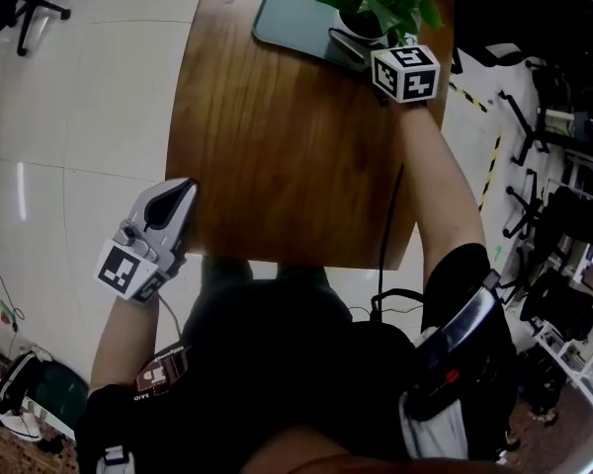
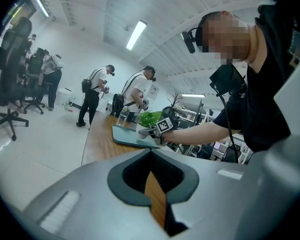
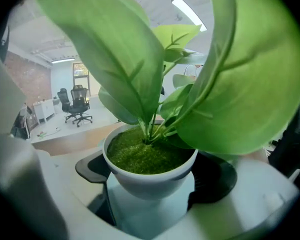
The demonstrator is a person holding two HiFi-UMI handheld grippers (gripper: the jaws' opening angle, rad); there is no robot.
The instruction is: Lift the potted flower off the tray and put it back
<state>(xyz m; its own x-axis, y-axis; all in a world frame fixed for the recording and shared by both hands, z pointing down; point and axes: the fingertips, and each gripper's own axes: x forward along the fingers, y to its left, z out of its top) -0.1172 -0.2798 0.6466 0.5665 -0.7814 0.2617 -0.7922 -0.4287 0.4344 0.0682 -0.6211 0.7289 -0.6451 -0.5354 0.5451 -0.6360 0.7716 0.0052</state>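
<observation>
The potted flower (image 3: 147, 171) stands upright on the tray (image 1: 282, 13), towards the tray's right side, with its leaves spreading above the white pot. The coming lift turns on one relation: the pot already sits between the spread jaws of the right gripper (image 1: 363, 41), which comes in from the tray's near side and tilts slightly down. One dark pad shows on each side of the pot wall, just under the rim. The jaws are wide apart, and I judge they are not pressing yet, so closing comes before any lift. The plant's long axis runs straight up and the jaws cross it sideways, a fair hold for a round pot.

The left gripper (image 1: 181, 197) is well away from the tray, off the near left edge of the table (image 1: 277, 156). Its jaws are together on nothing, so the right hand is plainly the nearer one.

By count there is one plant, one tray, one table and two grippers.
</observation>
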